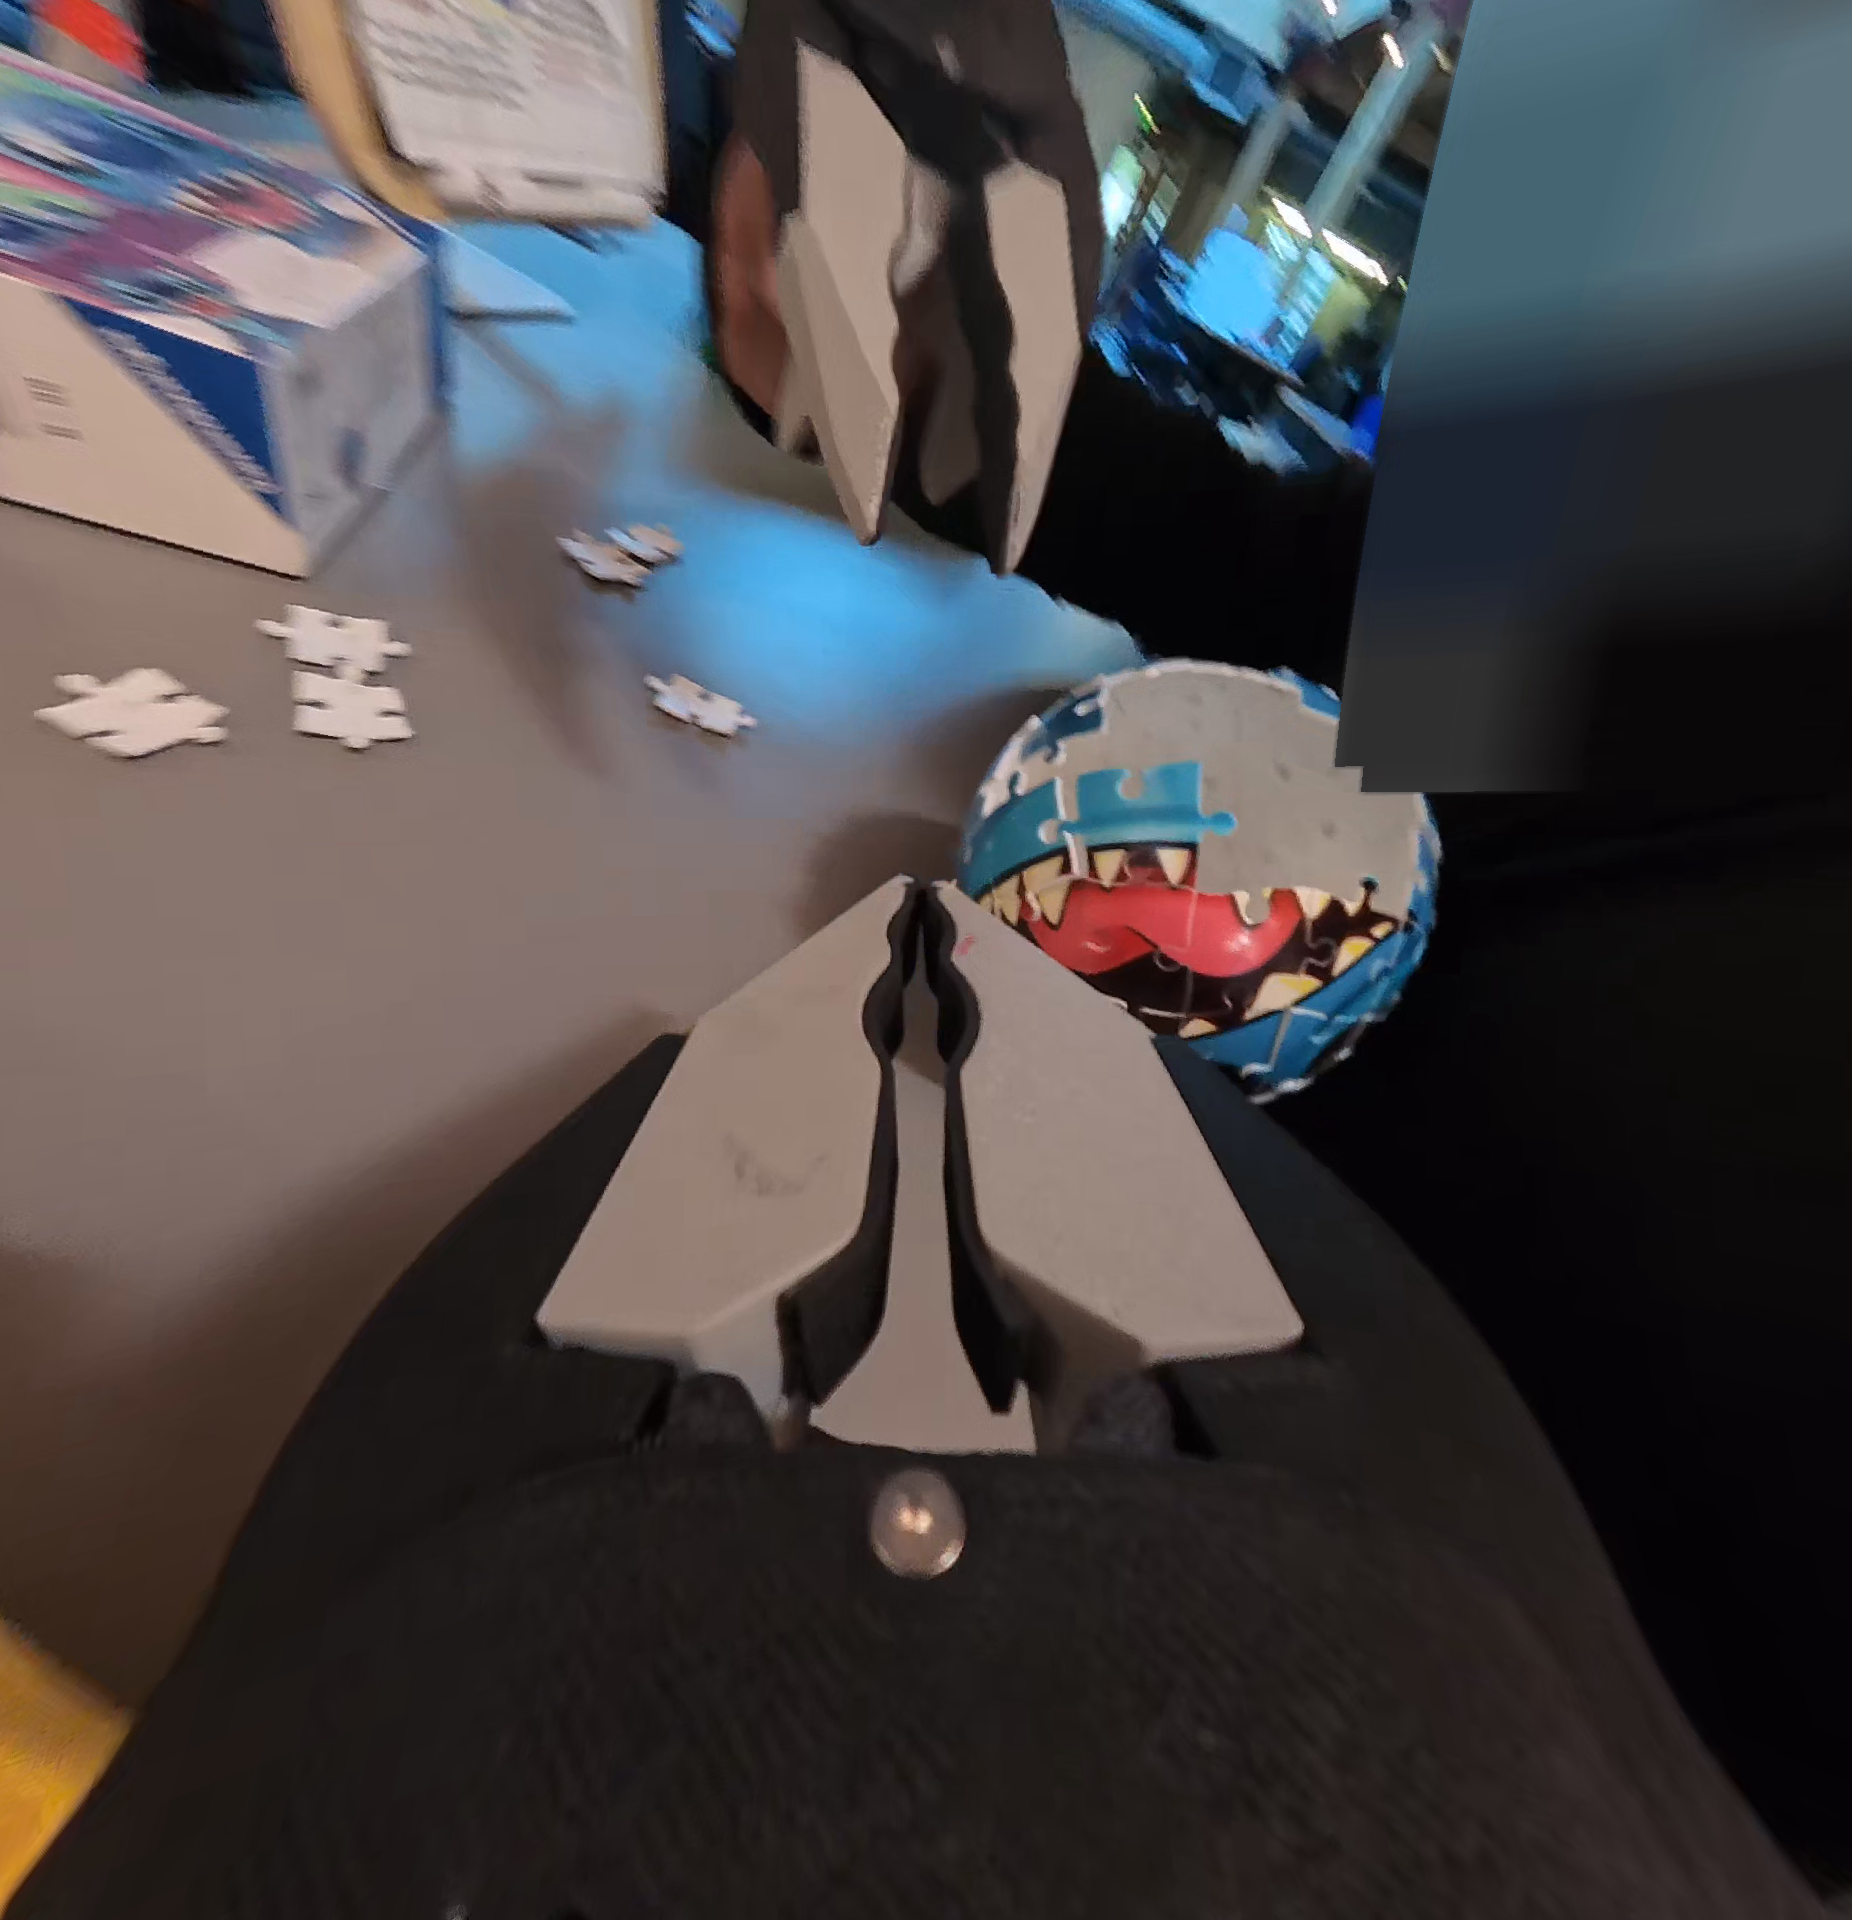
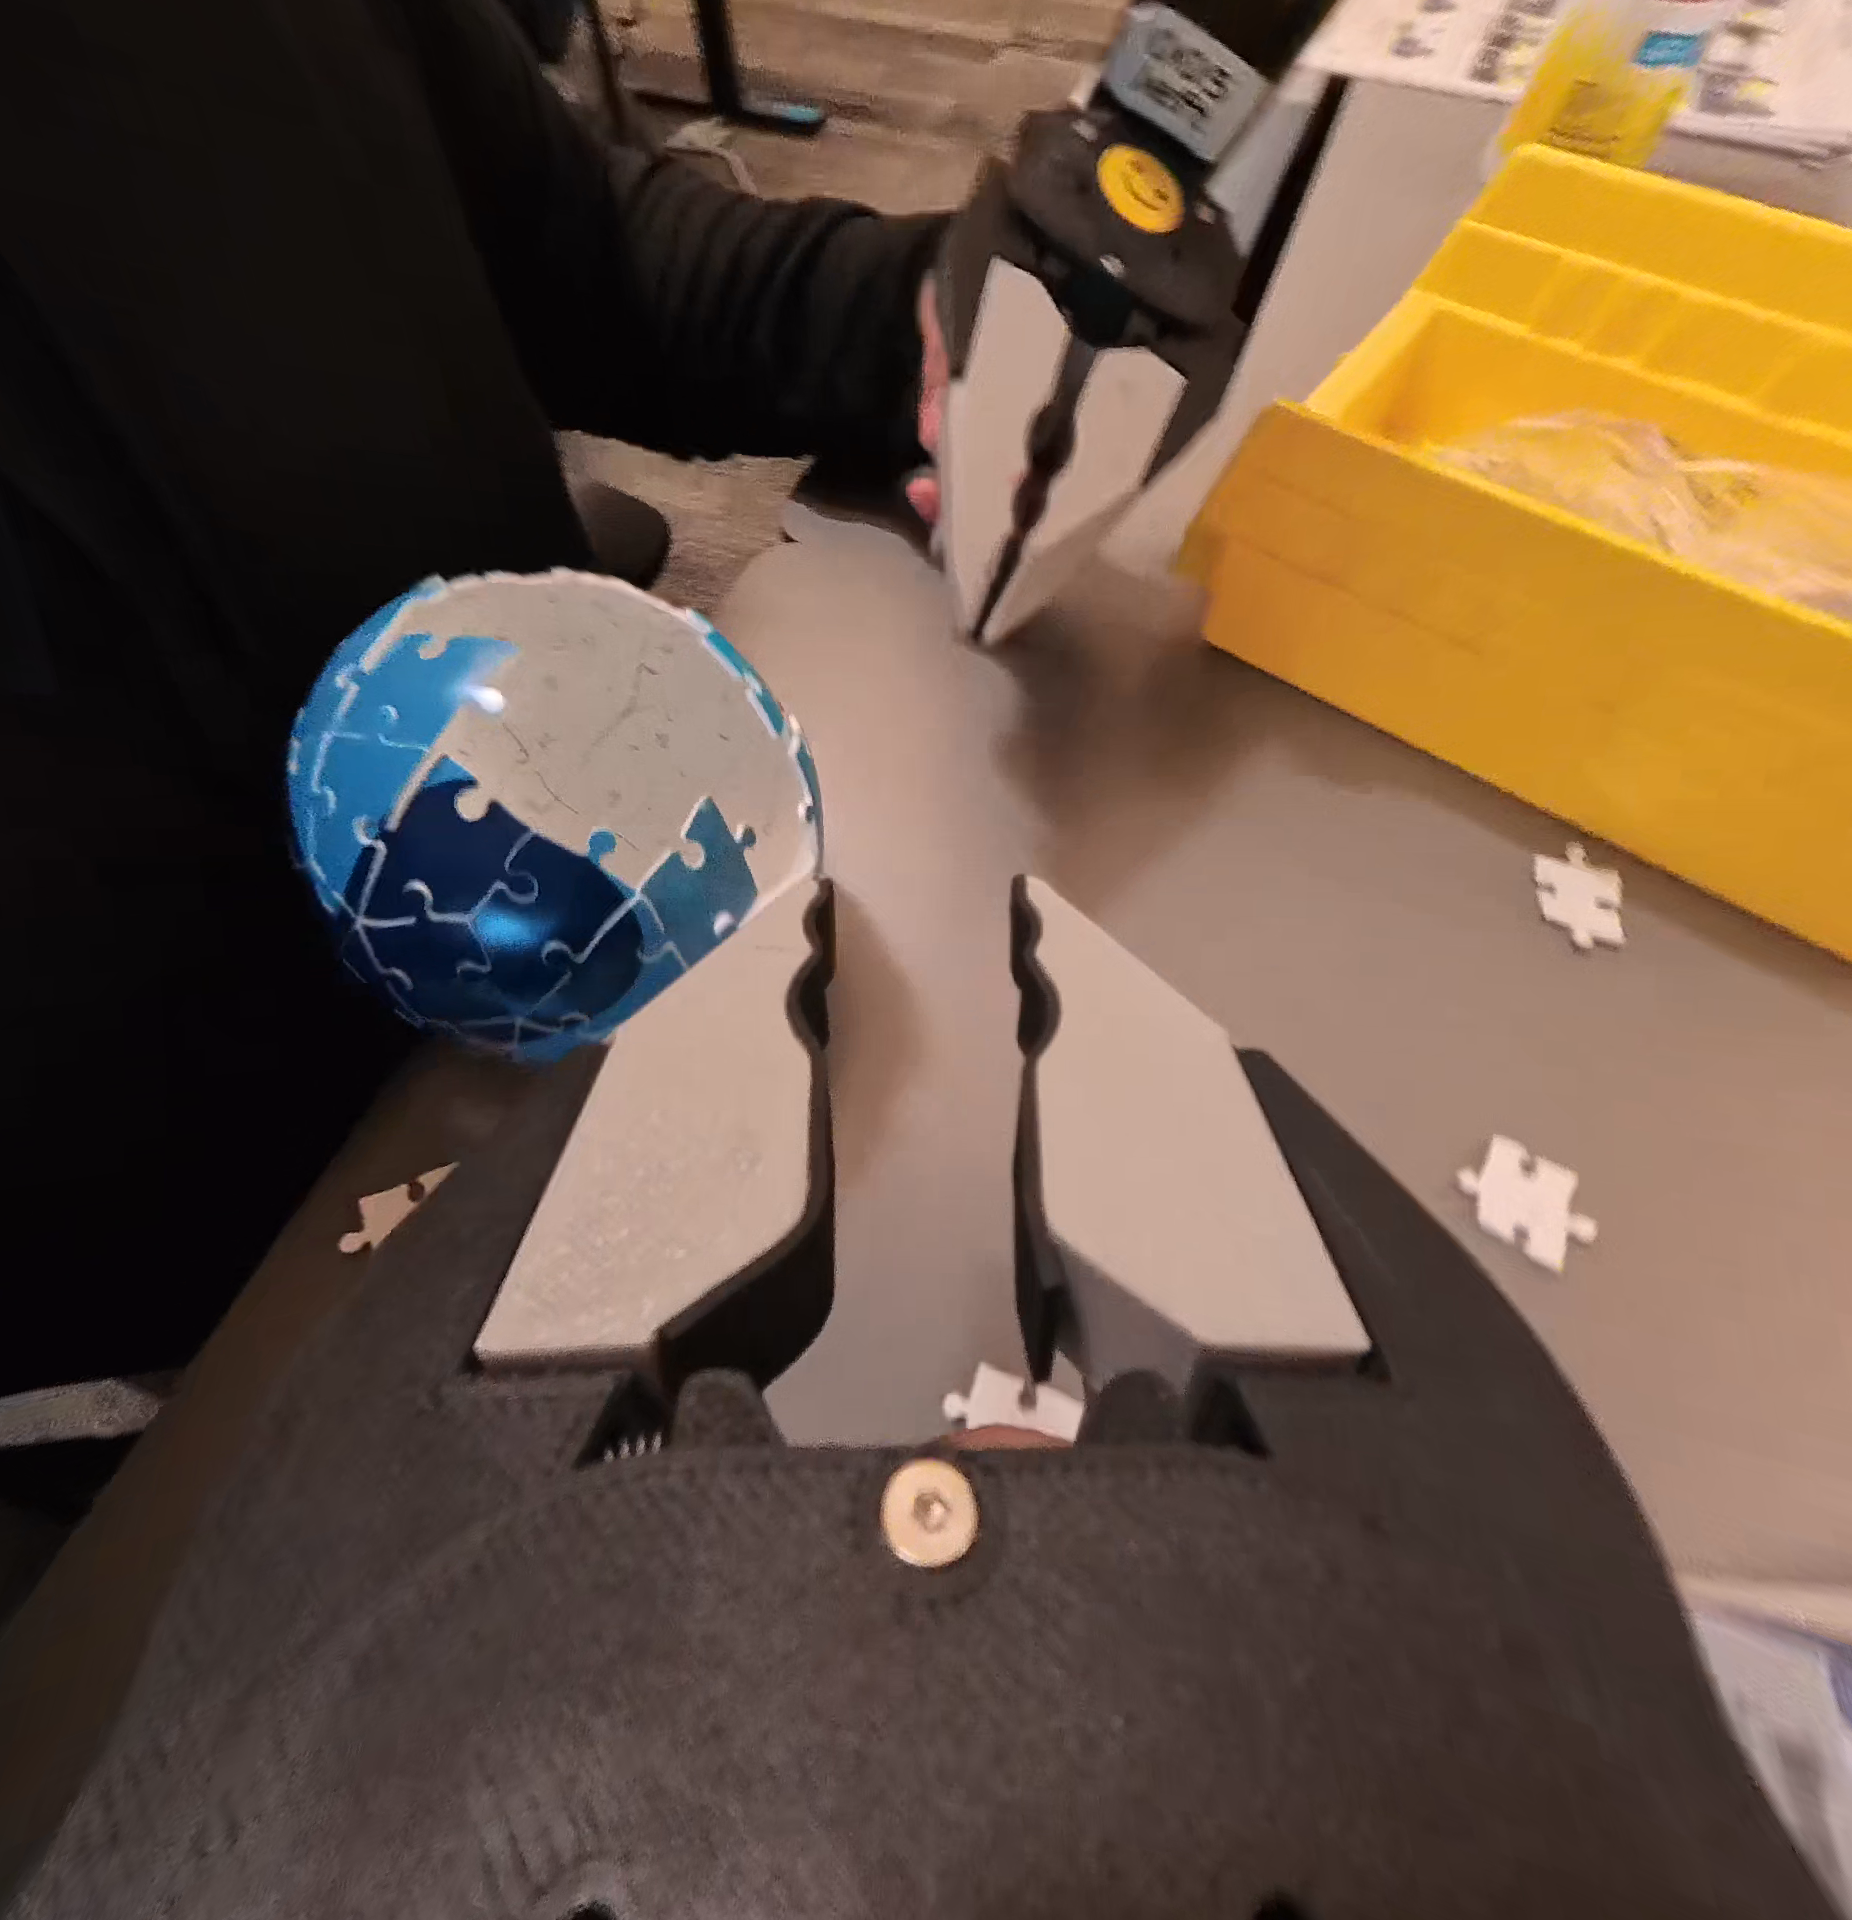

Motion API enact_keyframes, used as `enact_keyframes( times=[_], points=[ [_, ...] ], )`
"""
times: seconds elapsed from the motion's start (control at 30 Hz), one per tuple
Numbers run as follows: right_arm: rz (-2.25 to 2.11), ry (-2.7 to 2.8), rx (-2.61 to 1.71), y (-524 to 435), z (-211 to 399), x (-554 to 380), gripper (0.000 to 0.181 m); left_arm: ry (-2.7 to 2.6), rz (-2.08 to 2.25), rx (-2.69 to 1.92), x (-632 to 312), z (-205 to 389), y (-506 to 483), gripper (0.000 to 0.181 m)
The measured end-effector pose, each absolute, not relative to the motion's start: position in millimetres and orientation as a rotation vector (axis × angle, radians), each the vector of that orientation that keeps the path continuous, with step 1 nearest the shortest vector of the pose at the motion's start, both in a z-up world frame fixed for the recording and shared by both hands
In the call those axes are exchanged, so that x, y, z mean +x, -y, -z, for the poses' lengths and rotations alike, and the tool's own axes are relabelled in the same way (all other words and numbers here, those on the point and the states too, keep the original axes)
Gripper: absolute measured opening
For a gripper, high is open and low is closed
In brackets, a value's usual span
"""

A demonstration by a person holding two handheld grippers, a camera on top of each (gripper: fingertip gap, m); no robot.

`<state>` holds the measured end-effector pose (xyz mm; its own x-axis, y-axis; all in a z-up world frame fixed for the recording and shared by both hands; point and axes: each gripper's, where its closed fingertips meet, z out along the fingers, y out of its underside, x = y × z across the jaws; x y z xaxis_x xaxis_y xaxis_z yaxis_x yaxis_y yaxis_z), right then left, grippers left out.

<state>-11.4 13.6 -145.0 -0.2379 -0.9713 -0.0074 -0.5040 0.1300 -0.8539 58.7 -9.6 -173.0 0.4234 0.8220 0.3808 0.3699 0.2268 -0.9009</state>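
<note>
A partly assembled puzzle ball, blue with a toothy red mouth and a bare grey patch, is at the table's edge beside a person's dark clothing. My left gripper is shut and empty, its tips just left of the ball. My right gripper is open and empty. Its left fingertip is right next to the ball; I cannot tell if they touch. The right gripper also shows in the left wrist view, hanging above the table. The left gripper shows in the right wrist view, tips near the table.
Loose white puzzle pieces lie on the grey table, with more on the other side. A printed puzzle box stands at the back left. A yellow divided bin holds a plastic bag. Printed papers lie behind it.
</note>
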Motion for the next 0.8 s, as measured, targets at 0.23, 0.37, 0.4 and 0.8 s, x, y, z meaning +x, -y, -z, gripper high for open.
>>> enact_keyframes(
  times=[0.23, 0.37, 0.4, 0.8],
  points=[
    [1.274, -1.921, -1.16, -21, 158, -57, 0.043, 1.247, -0.575, -1.267, 64, 178, 15, 0.0],
    [1.425, -1.969, -0.987, -13, 164, -86, 0.045, 1.303, -0.638, -1.336, 64, 190, 12, 0.0],
    [1.439, -1.991, -0.943, -11, 166, -93, 0.047, 1.318, -0.675, -1.362, 63, 194, 12, 0.0],
    [1.542, -2.377, -0.638, 25, 215, -158, 0.05, 1.39, -0.823, -0.926, 80, 178, 65, 0.021]
  ],
)
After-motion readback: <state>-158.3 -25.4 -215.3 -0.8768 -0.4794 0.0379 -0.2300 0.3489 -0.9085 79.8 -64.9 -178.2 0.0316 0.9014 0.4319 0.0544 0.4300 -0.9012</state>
